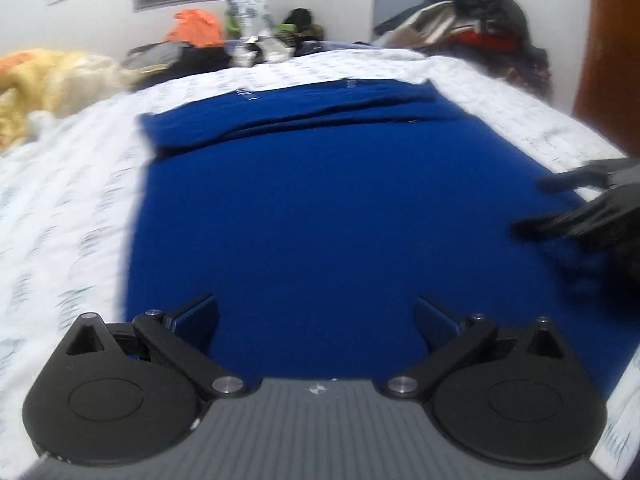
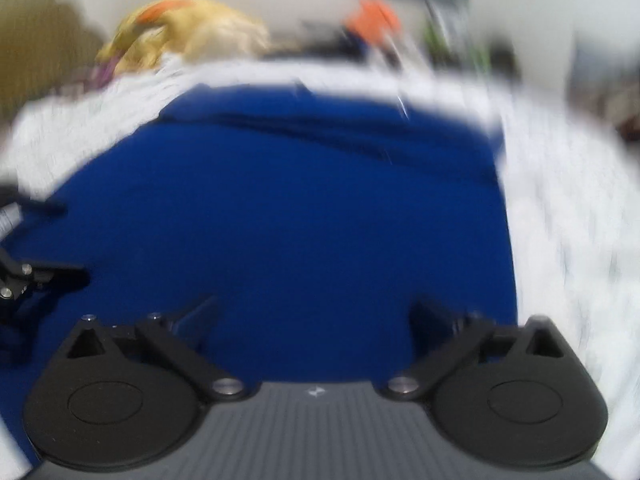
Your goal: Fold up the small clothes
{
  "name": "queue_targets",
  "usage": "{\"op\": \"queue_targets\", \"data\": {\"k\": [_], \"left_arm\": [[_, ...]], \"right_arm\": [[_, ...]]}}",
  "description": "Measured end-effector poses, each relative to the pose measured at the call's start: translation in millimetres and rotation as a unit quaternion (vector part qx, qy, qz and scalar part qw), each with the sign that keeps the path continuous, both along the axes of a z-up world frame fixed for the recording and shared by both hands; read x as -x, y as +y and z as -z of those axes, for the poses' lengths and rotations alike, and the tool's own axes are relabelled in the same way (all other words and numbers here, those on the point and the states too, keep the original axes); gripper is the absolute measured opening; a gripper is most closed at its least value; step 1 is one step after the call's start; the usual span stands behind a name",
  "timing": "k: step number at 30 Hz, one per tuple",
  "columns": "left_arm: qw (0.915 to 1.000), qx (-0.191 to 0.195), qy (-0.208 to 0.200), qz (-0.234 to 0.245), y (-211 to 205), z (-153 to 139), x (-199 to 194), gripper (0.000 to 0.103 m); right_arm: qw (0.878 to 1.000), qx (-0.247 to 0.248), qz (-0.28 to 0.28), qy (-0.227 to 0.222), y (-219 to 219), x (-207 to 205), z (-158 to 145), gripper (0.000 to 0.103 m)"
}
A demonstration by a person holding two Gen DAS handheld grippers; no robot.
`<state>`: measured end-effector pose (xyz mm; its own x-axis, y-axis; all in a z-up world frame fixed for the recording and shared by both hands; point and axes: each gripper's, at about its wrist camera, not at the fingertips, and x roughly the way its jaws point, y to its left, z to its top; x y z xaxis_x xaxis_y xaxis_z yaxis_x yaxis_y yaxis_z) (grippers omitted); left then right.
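Note:
A dark blue garment (image 1: 320, 200) lies spread flat on the white patterned bedsheet (image 1: 60, 208), with a folded band across its far end. My left gripper (image 1: 316, 320) is open and empty, low over the garment's near edge. My right gripper (image 2: 314, 320) is open and empty over the same garment (image 2: 280, 208); this view is motion-blurred. The right gripper shows at the right edge of the left wrist view (image 1: 572, 204). The left gripper shows at the left edge of the right wrist view (image 2: 36, 240).
A yellow blanket (image 1: 44, 80) lies at the far left of the bed. Piled clothes (image 1: 472, 24) and clutter with an orange item (image 1: 196, 28) stand along the far wall. A brown door or panel (image 1: 608, 48) is at the right.

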<state>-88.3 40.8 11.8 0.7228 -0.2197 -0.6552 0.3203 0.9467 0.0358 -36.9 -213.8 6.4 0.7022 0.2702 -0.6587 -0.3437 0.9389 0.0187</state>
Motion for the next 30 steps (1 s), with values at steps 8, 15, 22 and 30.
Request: {"op": "queue_targets", "data": {"k": [8, 15, 22, 30], "left_arm": [[0.9992, 0.039, 0.009, 0.001, -5, -18, 40, 0.1], [0.9987, 0.006, 0.025, 0.045, -1, -2, 79, 0.103], [0.9828, 0.129, 0.097, -0.091, 80, -19, 97, 0.099], [0.943, 0.286, 0.11, -0.13, 104, -38, 73, 0.094]], "right_arm": [[1.0, 0.022, 0.012, 0.008, -2, 42, -27, 0.103], [0.997, 0.015, -0.073, 0.009, 1, 83, -1, 0.103], [0.995, -0.038, 0.013, 0.094, -49, 98, -37, 0.103], [0.963, -0.21, 0.099, 0.139, -102, 71, -50, 0.103]]}}
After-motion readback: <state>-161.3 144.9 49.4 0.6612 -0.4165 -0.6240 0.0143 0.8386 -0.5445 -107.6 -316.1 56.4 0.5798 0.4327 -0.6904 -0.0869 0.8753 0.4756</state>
